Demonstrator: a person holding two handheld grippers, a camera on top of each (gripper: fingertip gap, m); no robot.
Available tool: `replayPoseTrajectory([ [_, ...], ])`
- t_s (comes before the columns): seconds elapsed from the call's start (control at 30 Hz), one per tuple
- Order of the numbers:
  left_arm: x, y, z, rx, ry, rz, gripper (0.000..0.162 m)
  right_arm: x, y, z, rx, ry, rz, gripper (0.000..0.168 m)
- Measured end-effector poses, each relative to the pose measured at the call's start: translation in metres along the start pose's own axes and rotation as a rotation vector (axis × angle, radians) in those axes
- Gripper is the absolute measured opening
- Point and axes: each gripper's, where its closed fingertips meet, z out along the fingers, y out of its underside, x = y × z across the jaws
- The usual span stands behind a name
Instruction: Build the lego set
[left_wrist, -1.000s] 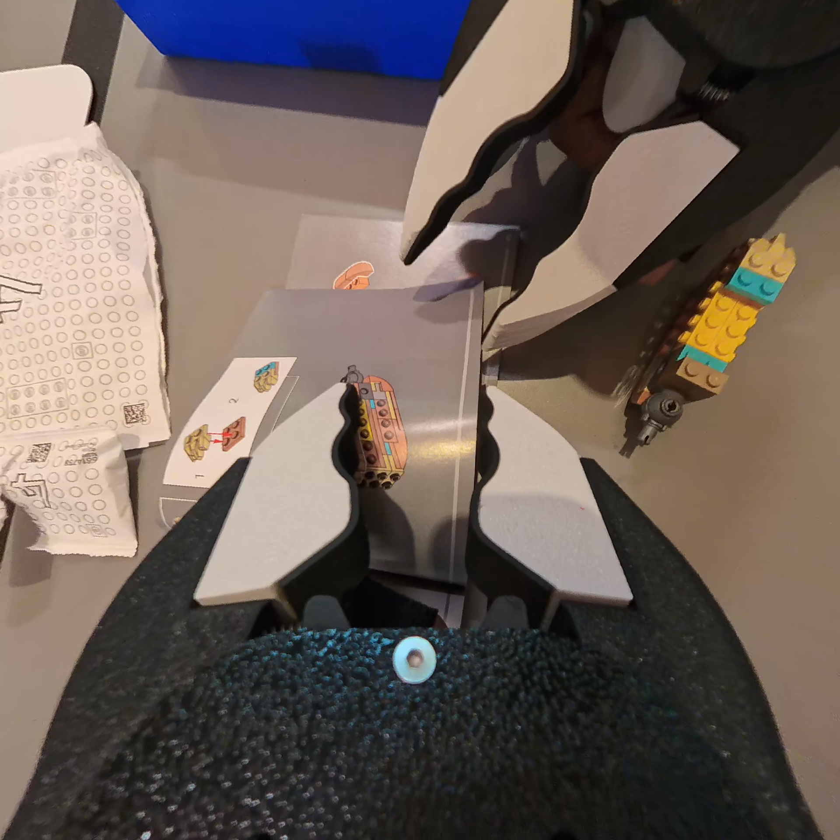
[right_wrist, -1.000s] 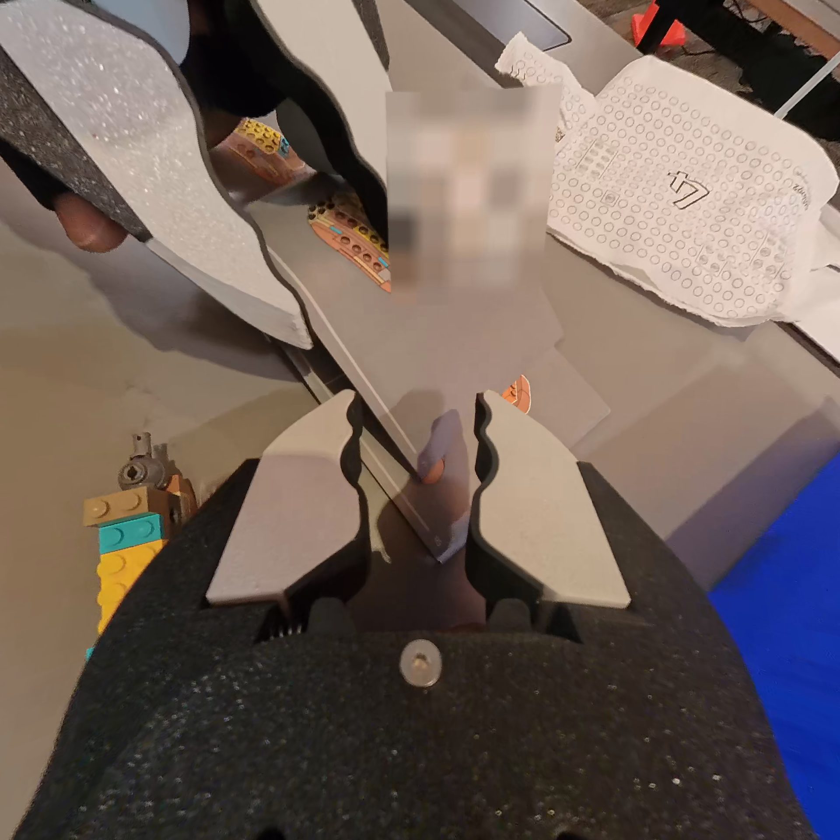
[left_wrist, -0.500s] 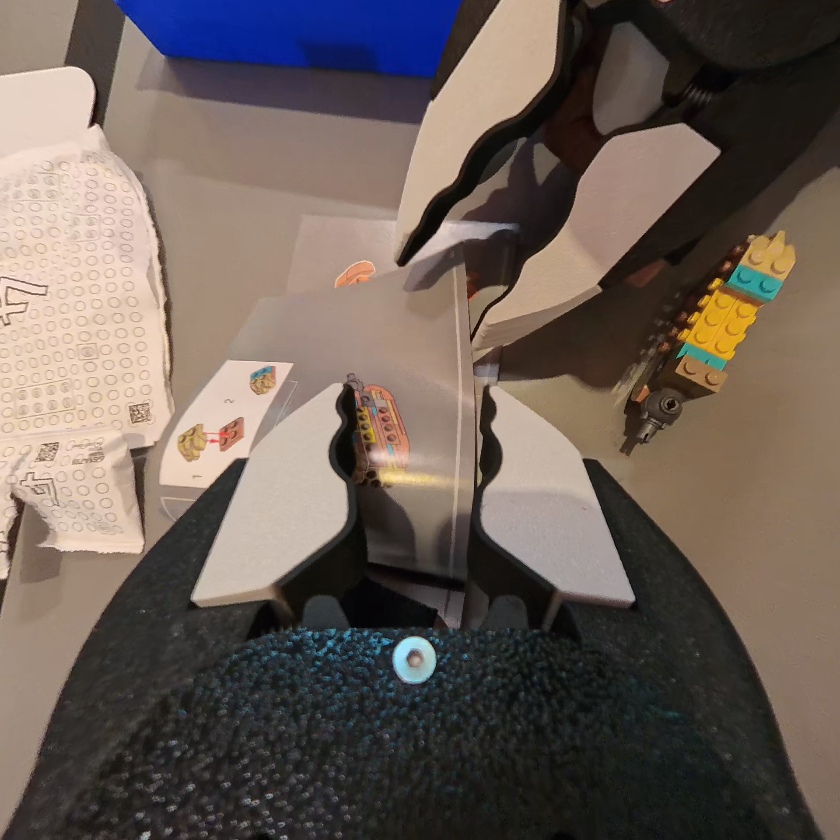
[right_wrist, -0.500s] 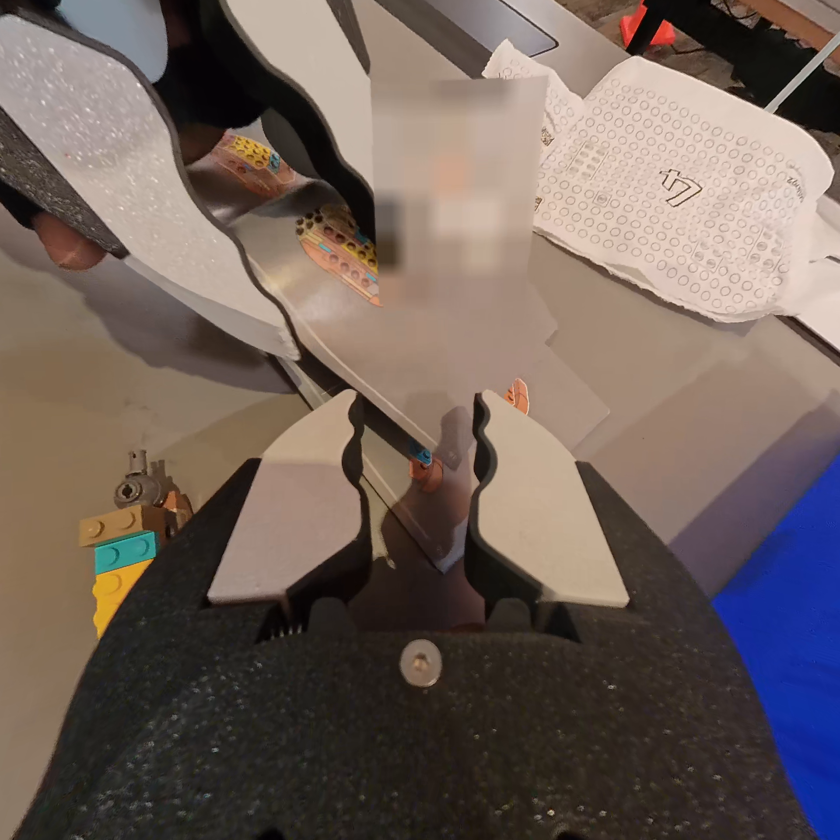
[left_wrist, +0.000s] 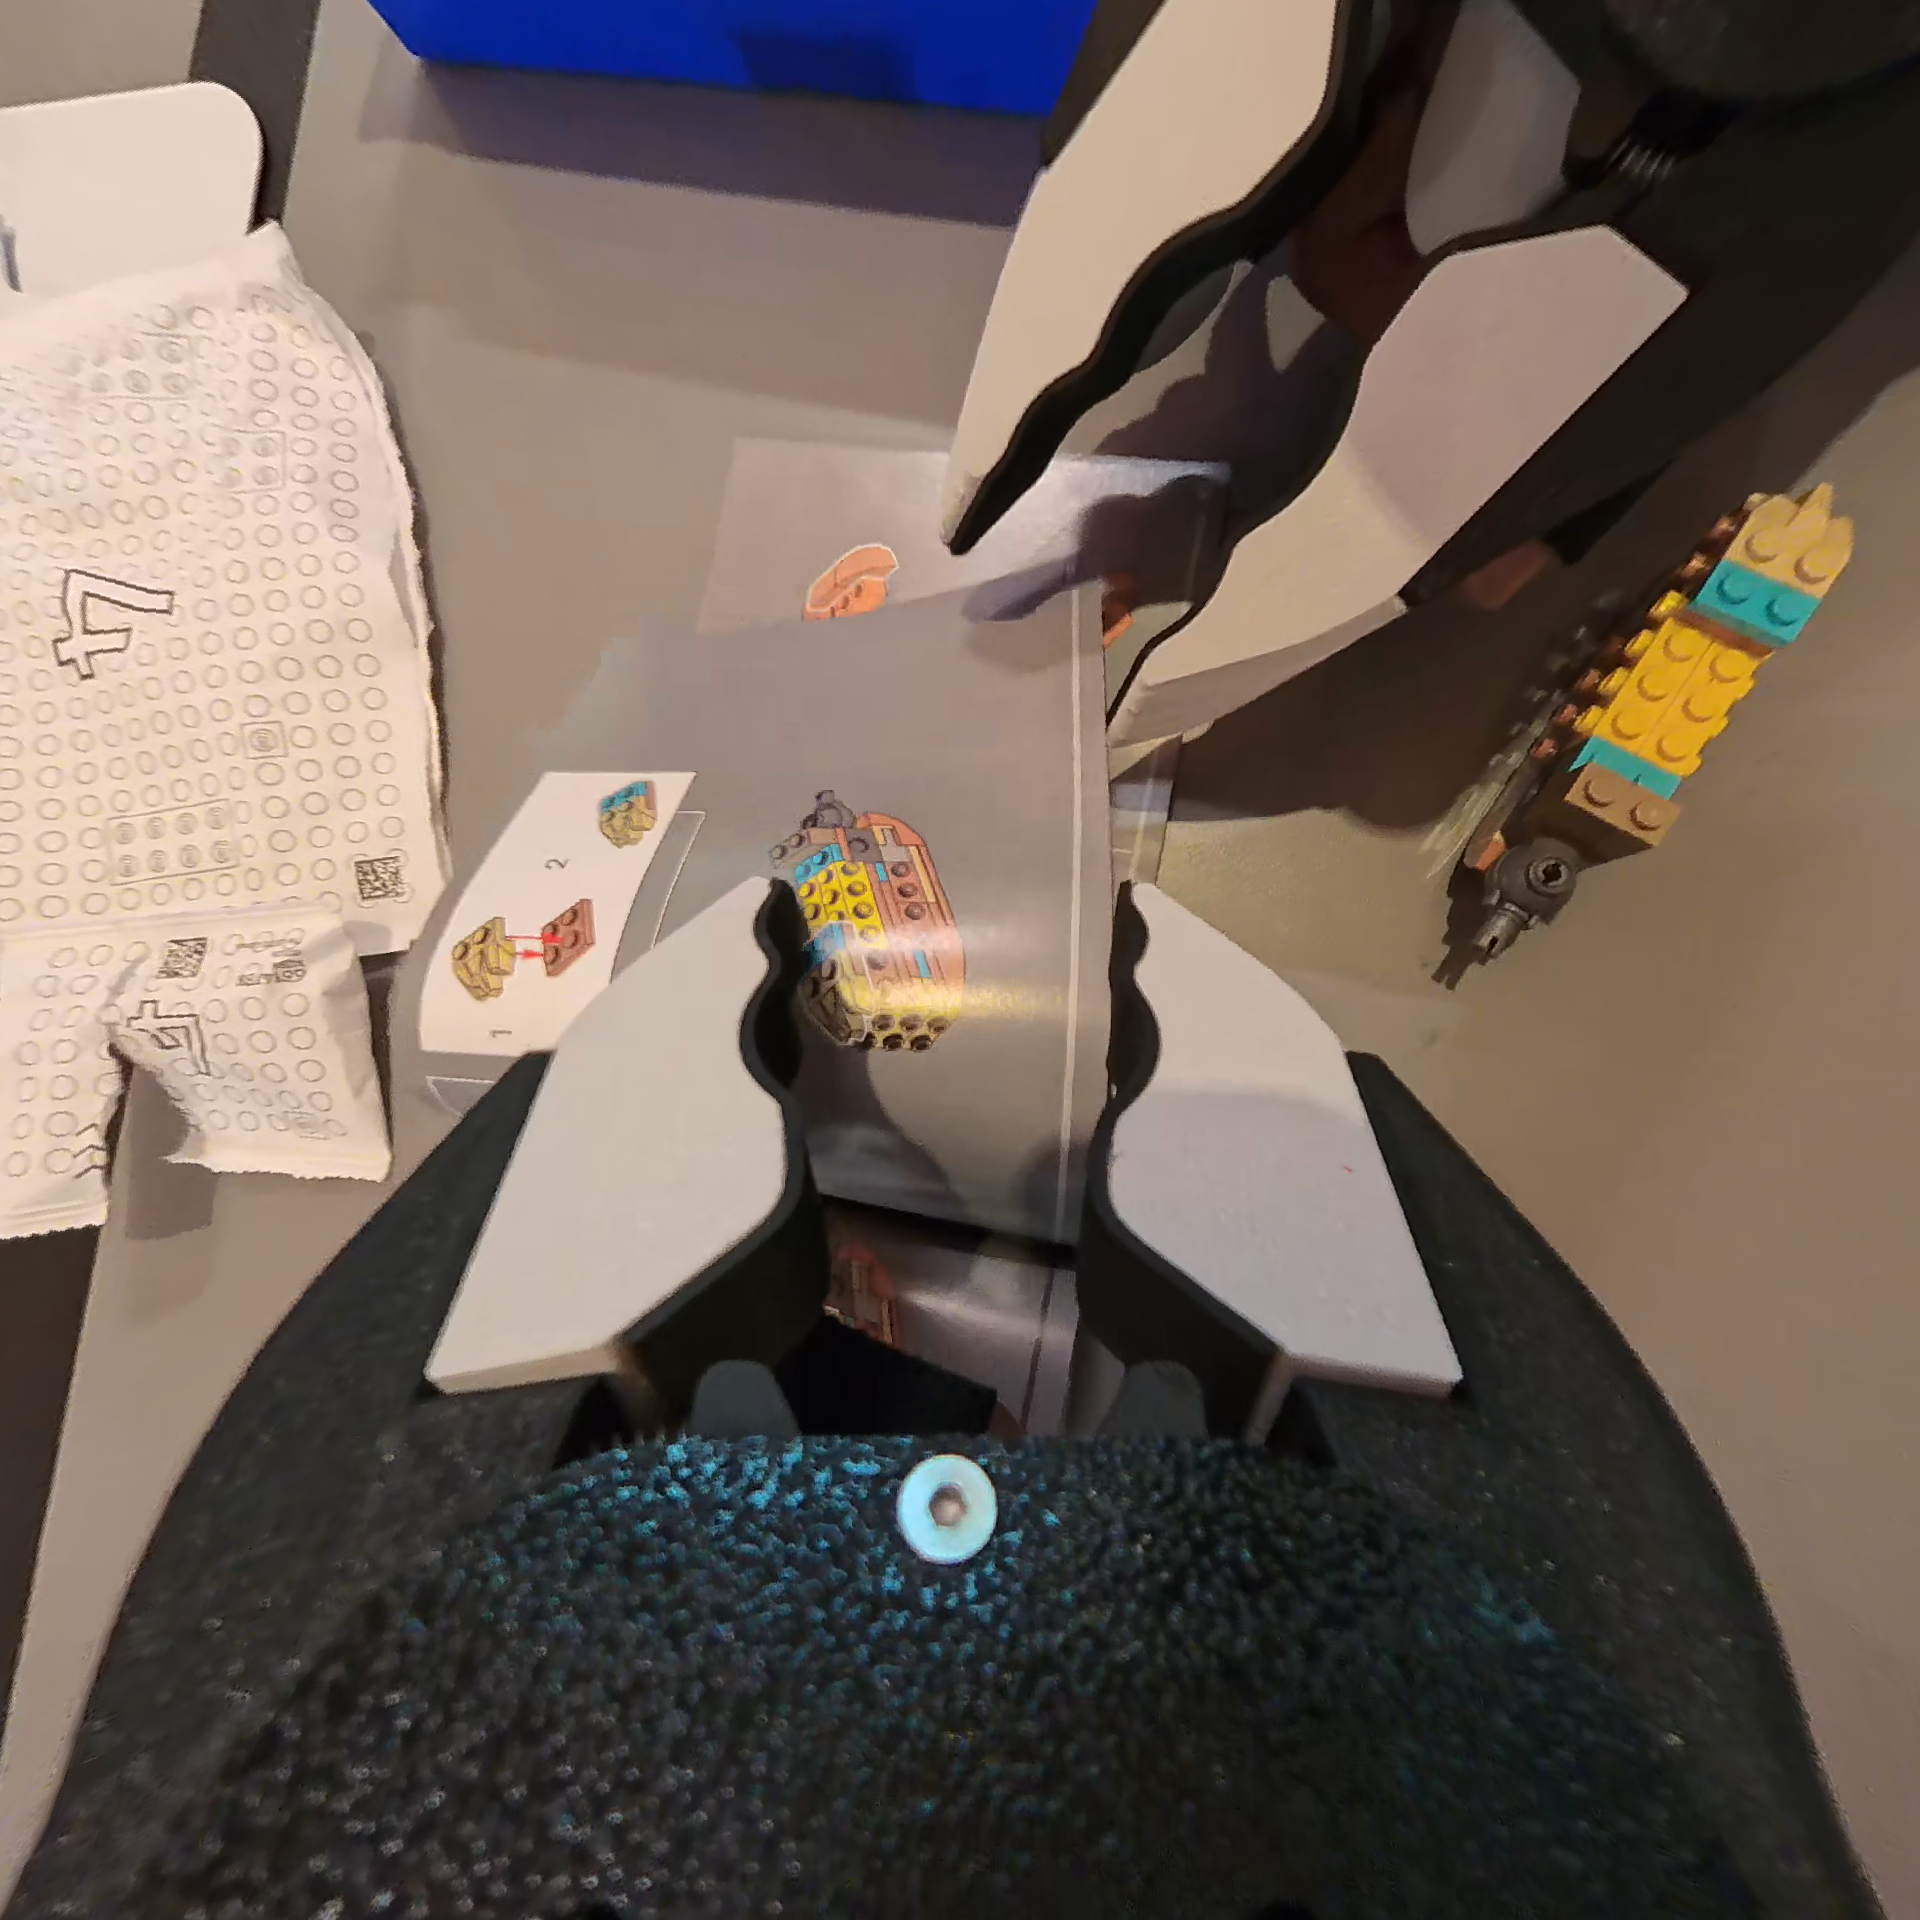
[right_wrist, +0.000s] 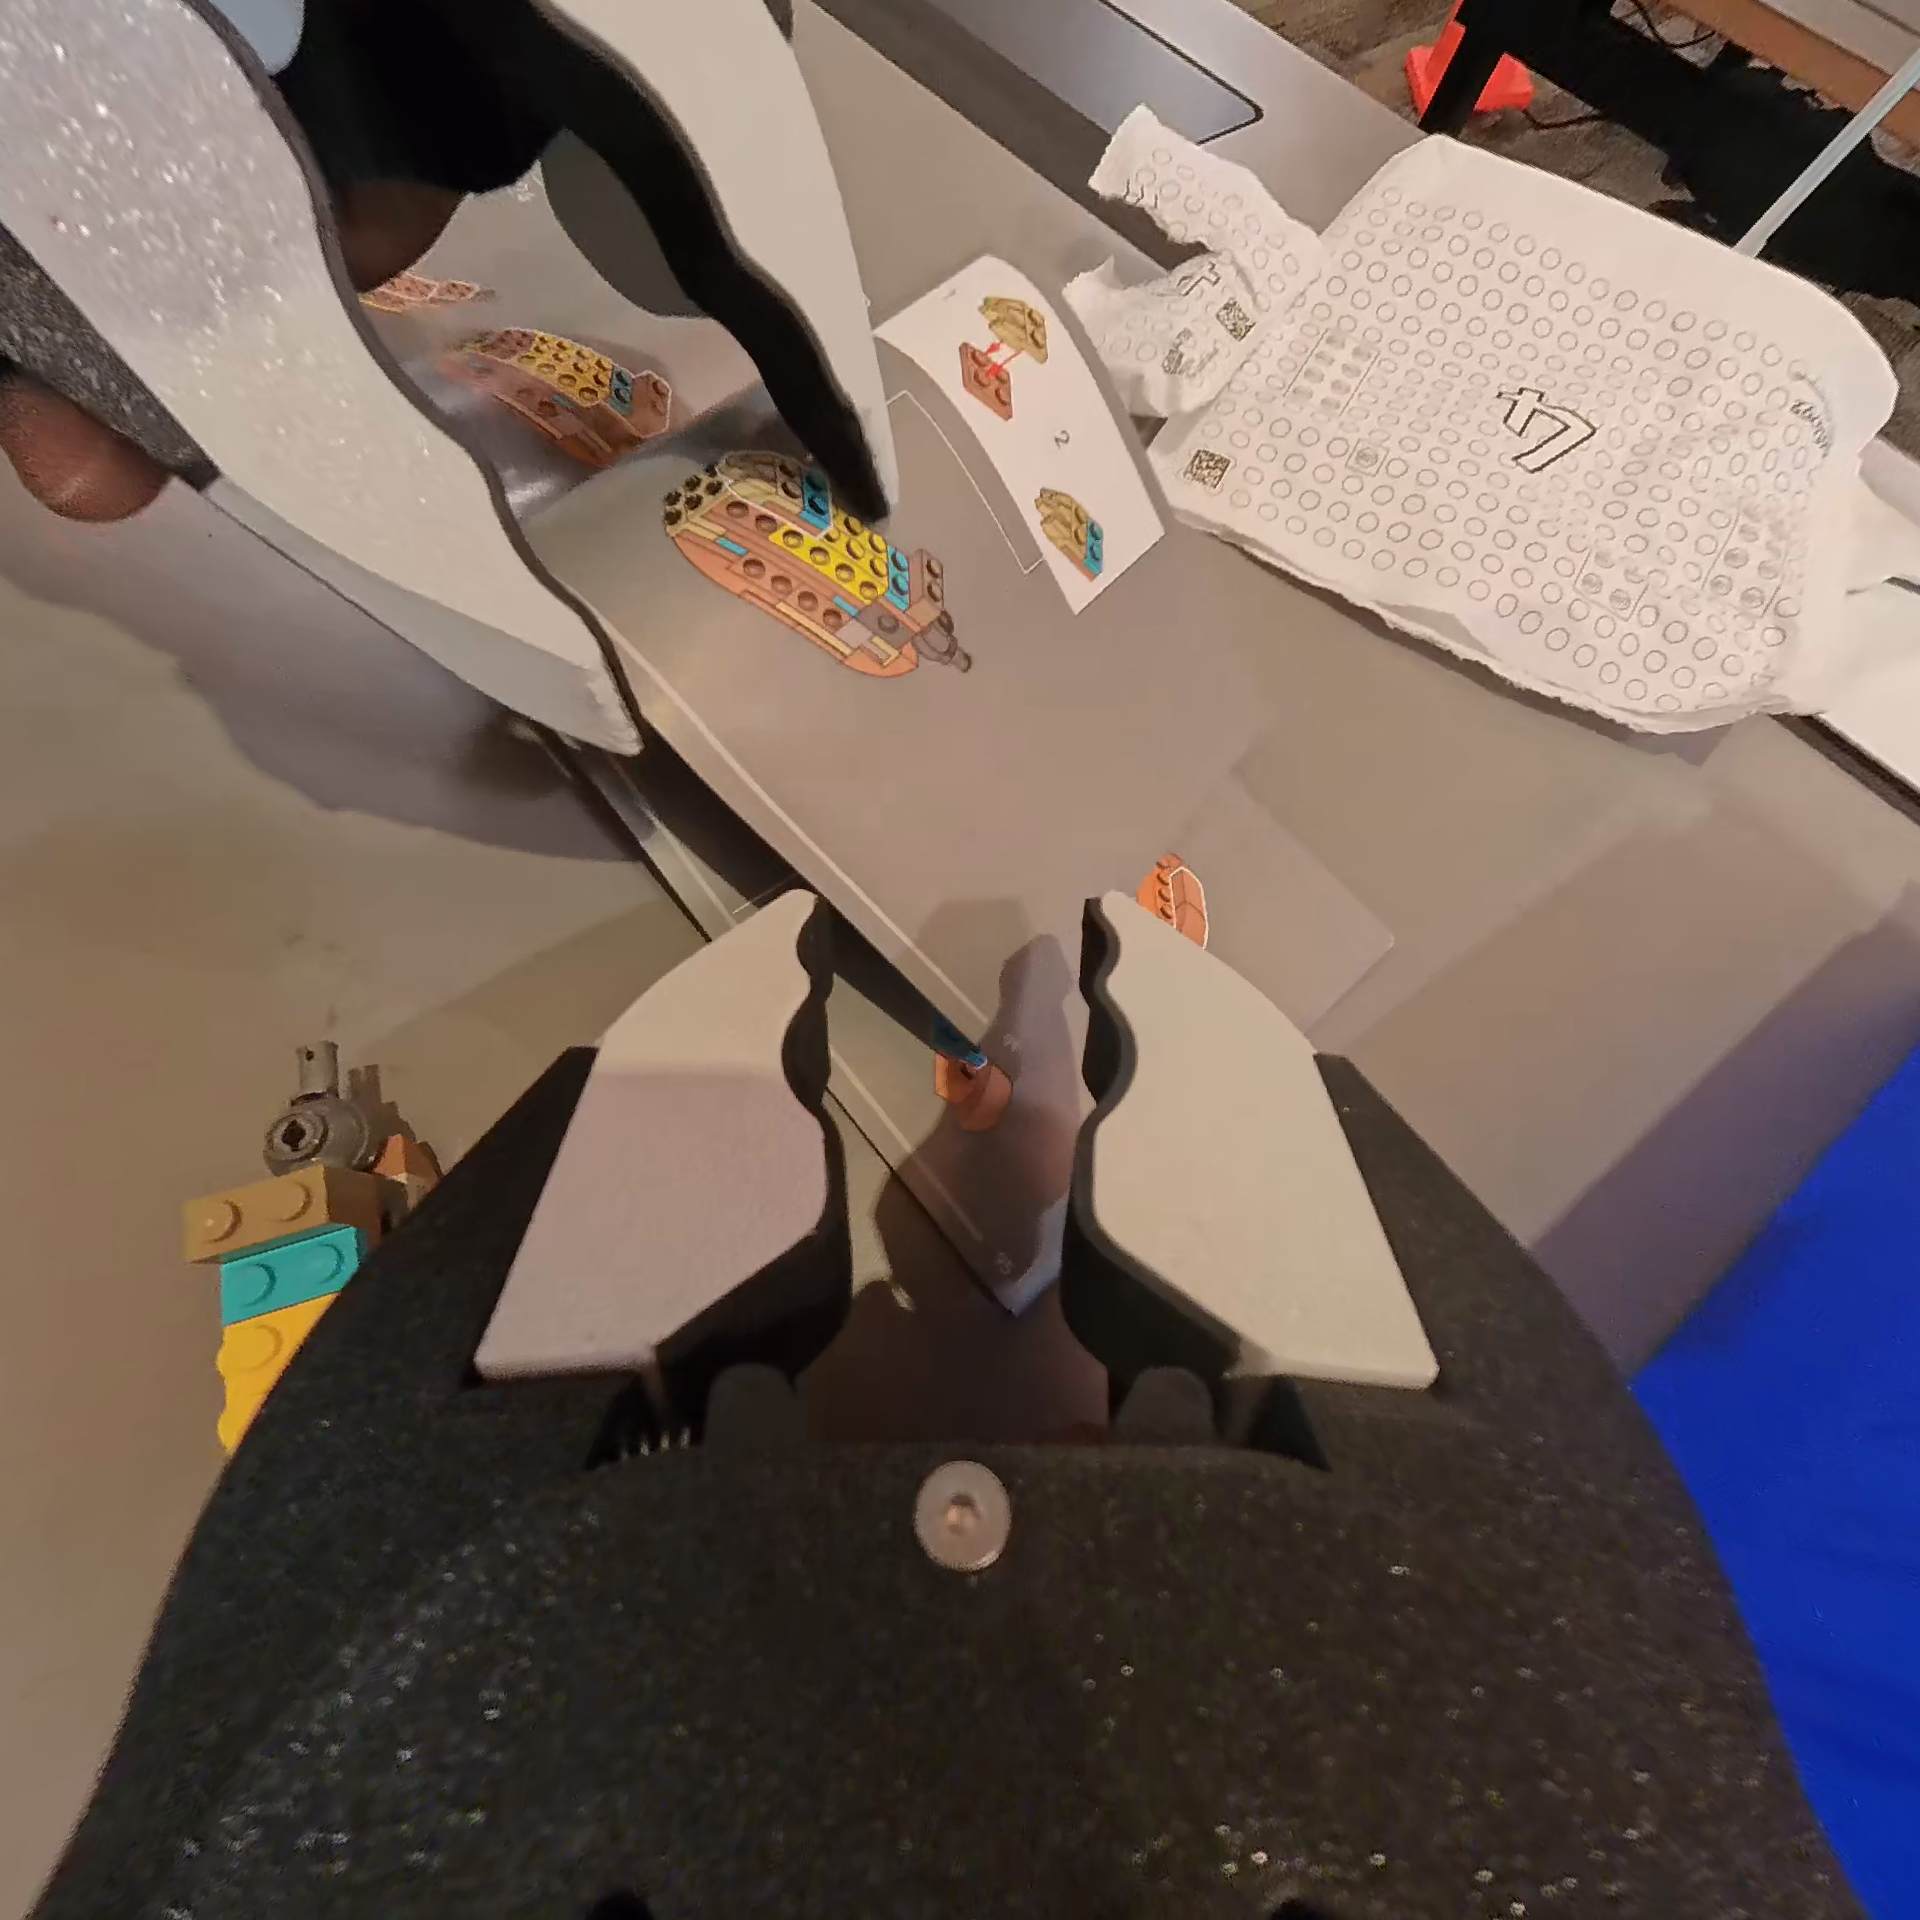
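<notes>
A: On the grey desk (left_wrist: 1662, 1247), the instruction booklet (left_wrist: 935, 748) lies between both tools, one page lifted and curling. The left tool (left_wrist: 940, 914) stands open astride the page's near end, clamping nothing.

B: And the right tool (right_wrist: 951, 935)?

A: Open too, with the page's corner lying between its fingers, ungripped as far as I can tell. The partly built lego model (left_wrist: 1673, 707) sits on the desk just beside the booklet, apart from both tools.

B: Risks?

A: The glossy page probably slips or springs back if neither tool closes on it. A hard pinch could crease or tear it. A wide sweep might knock the model. The torn paper bag (left_wrist: 197, 644) lies well apart.
</notes>
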Motion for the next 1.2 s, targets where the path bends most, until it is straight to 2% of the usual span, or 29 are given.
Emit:
replayPoseTrajectory([
  [0.03,0.000,0.000,0.000,0.004,0.005,-0.009,0.057,-0.001,0.001,0.000,-0.002,-0.003,0.000,0.046],
  [0.37,-0.001,0.002,-0.002,0.028,0.058,-0.092,0.056,-0.007,0.008,0.000,-0.041,-0.018,-0.049,0.047],
  [0.57,0.000,0.000,-0.005,0.044,0.071,-0.095,0.056,-0.010,0.013,0.002,-0.075,-0.044,-0.050,0.047],
  [0.77,0.000,-0.002,-0.005,0.049,0.071,-0.096,0.056,-0.030,0.018,0.007,-0.124,-0.109,-0.145,0.046],
  [1.2,0.004,0.004,0.000,0.008,0.063,-0.067,0.060,-0.040,0.013,0.011,-0.117,-0.142,-0.152,0.040],
])
